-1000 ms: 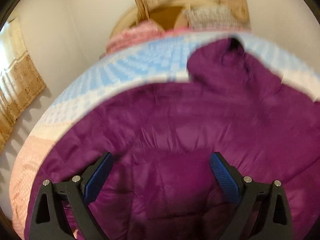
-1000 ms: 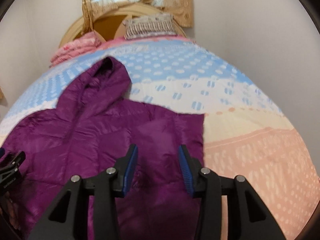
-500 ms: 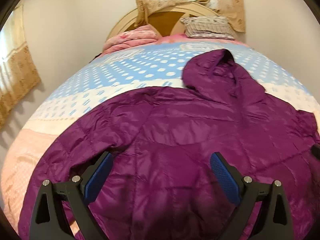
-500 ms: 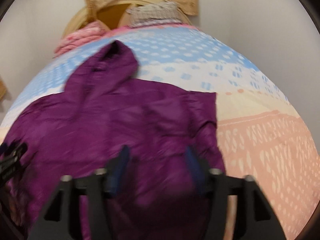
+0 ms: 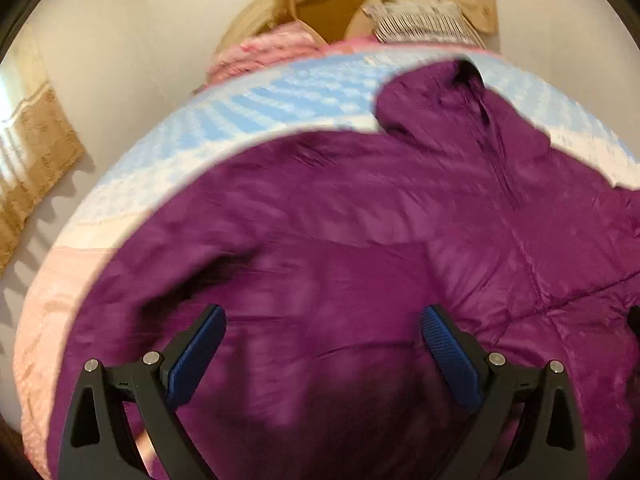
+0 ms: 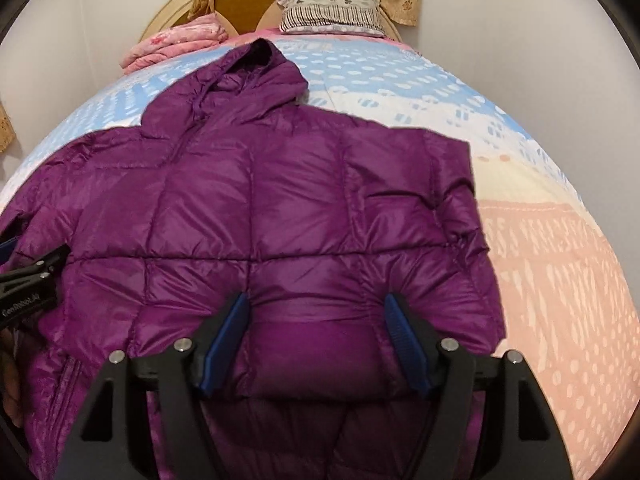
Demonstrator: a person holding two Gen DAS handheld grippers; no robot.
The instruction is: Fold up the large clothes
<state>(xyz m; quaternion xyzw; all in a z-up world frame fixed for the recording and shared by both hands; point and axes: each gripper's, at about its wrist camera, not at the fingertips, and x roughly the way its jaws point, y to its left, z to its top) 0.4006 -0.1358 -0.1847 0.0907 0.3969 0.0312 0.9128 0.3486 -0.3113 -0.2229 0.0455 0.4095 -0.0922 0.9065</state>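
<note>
Purple jacket spread on the bed, both grippers open above it

The left gripper (image 5: 322, 354) is wide open over the jacket (image 6: 280, 208); the right gripper (image 6: 316, 334) has opened wider than a second ago and now straddles the hem fold, probably for a grasp. Its side reads "GenRobot.AI".

A purple hooded puffer jacket (image 6: 280, 200) lies spread flat on the bed (image 6: 540, 260), hood toward the headboard (image 6: 248, 4), where a striped pillow (image 6: 332, 14) and a folded pink blanket (image 6: 176, 42) rest. The right claw (image 6: 318, 338) hovers over the jacket's lower part, its blue pads (image 6: 224, 344) wide apart. The left claw (image 6: 28, 284) shows at the left edge.
</note>
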